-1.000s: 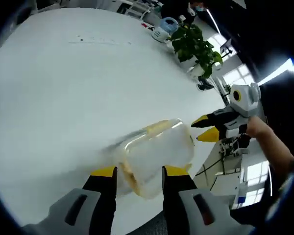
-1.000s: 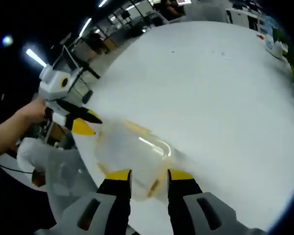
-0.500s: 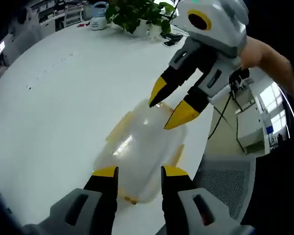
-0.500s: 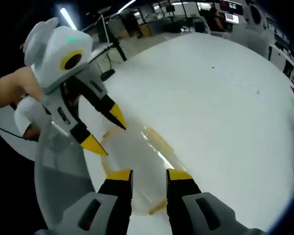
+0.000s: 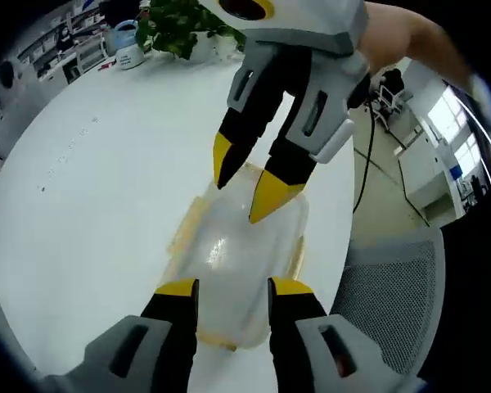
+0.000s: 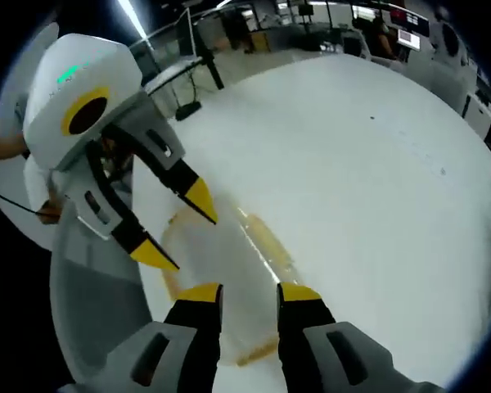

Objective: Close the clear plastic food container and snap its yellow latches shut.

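The clear plastic container (image 5: pixel 229 254) lies on the white table (image 5: pixel 90 180) with its lid on and yellow latches (image 5: pixel 183 235) along its sides. My left gripper (image 5: pixel 233 288) hovers open over its near end. My right gripper (image 5: pixel 247 182) comes in from the top, open, its yellow tips just above the far end. In the right gripper view, the container (image 6: pixel 221 254) lies under my right gripper (image 6: pixel 248 293), and the left gripper (image 6: pixel 180 229) reaches in from the left, jaws apart. A yellow latch (image 6: pixel 268 237) shows on the container's right side.
A potted plant (image 5: pixel 176 24) and a pale blue jug (image 5: pixel 131 53) stand at the table's far edge. A grey mesh chair (image 5: pixel 393 303) sits just past the table edge beside the container. A hand (image 5: pixel 409 37) holds the right gripper.
Both grippers have closed in from opposite ends and now hang right over the container. Both views have swung around with the hands. The container itself stays in place.
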Motion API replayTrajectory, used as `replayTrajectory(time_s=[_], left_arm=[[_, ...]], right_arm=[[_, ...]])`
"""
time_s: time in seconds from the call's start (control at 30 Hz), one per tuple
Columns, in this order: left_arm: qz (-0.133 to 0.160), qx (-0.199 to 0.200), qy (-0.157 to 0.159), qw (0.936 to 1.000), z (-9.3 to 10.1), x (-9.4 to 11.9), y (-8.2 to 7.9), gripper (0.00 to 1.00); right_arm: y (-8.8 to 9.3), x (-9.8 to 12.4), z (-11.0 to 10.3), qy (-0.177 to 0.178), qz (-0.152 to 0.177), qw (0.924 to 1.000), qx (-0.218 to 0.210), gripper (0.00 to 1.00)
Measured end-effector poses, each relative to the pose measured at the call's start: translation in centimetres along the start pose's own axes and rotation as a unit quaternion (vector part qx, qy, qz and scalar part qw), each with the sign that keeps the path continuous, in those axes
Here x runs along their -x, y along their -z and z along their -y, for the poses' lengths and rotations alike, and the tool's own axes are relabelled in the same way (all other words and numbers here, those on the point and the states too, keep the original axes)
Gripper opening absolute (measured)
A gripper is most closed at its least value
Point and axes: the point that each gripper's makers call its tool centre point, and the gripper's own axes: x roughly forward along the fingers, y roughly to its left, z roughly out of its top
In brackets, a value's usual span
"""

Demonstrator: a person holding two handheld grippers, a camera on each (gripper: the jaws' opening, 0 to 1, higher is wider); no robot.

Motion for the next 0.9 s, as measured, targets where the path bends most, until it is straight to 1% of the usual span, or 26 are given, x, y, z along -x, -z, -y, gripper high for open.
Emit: replayTrajectory(time_s=[0.1,0.17,0.23,0.33,0.4,0.43,0.47,0.53,0.6,0.63,0.67,0.7,0.73,0.77,0.8,0.87,0.9], left_arm=[[-0.006,-0.022,0.0,0.9997,0.8,-0.3,0.2,0.33],[-0.007,-0.028,-0.001,0.9996,1.1,-0.4,0.2,0.33],[-0.014,-0.035,-0.003,0.9993,1.4,-0.5,0.5,0.34],[-0.015,-0.043,-0.003,0.999,2.0,-0.4,0.6,0.36],[-0.012,-0.051,-0.003,0.9986,2.7,-0.3,0.5,0.41],[-0.013,-0.06,-0.007,0.9981,2.9,-0.3,0.6,0.45],[-0.017,-0.086,-0.026,0.9959,2.5,-0.4,0.7,0.5],[-0.024,-0.121,-0.045,0.9913,2.3,-0.6,0.8,0.53],[-0.023,-0.121,-0.048,0.9912,2.6,-0.7,0.9,0.53],[-0.023,-0.125,-0.054,0.9904,2.7,-0.8,0.8,0.54],[-0.021,-0.14,-0.073,0.9873,2.3,-0.8,0.5,0.55],[-0.022,-0.171,-0.098,0.9802,1.9,-0.8,0.3,0.55],[-0.031,-0.194,-0.111,0.9742,1.9,-1.0,0.5,0.55],[-0.035,-0.204,-0.12,0.971,1.7,-1.2,0.5,0.53],[-0.039,-0.208,-0.126,0.9691,1.6,-1.3,0.7,0.54],[-0.04,-0.219,-0.139,0.9651,1.7,-1.7,1.0,0.52],[-0.042,-0.234,-0.146,0.9604,1.7,-1.8,1.2,0.5]], right_arm=[[-0.1,-0.3,0.0,0.002,-0.002,1.0,0.001,0.25],[-0.2,-0.5,0.0,0.0,-0.002,1.0,-0.003,0.25],[-0.3,-0.6,-0.1,-0.001,-0.002,1.0,-0.002,0.24],[-0.6,-0.7,0.0,0.001,-0.002,1.0,-0.005,0.24],[-0.6,-0.9,0.2,0.002,-0.003,1.0,-0.006,0.24],[-0.6,-1.0,0.2,0.003,-0.004,1.0,-0.005,0.24],[-0.6,-1.0,0.2,0.004,-0.006,1.0,-0.003,0.24],[-0.6,-1.1,0.3,0.005,-0.01,0.9999,0.004,0.24],[-0.5,-1.2,0.3,0.005,-0.014,0.9999,0.009,0.24],[-0.4,-1.2,0.4,0.004,-0.016,0.9998,0.013,0.24],[-0.4,-1.2,0.4,0.004,-0.017,0.9997,0.014,0.24],[-0.4,-1.3,0.7,0.005,-0.018,0.9997,0.014,0.24],[-0.4,-1.3,0.8,0.006,-0.018,0.9997,0.014,0.24],[-0.5,-1.2,0.8,0.007,-0.017,0.9997,0.014,0.25],[-0.5,-1.2,0.9,0.007,-0.017,0.9997,0.013,0.25],[-0.5,-1.2,1.1,0.007,-0.018,0.9997,0.013,0.25],[-0.5,-1.1,1.0,0.007,-0.018,0.9997,0.016,0.25]])
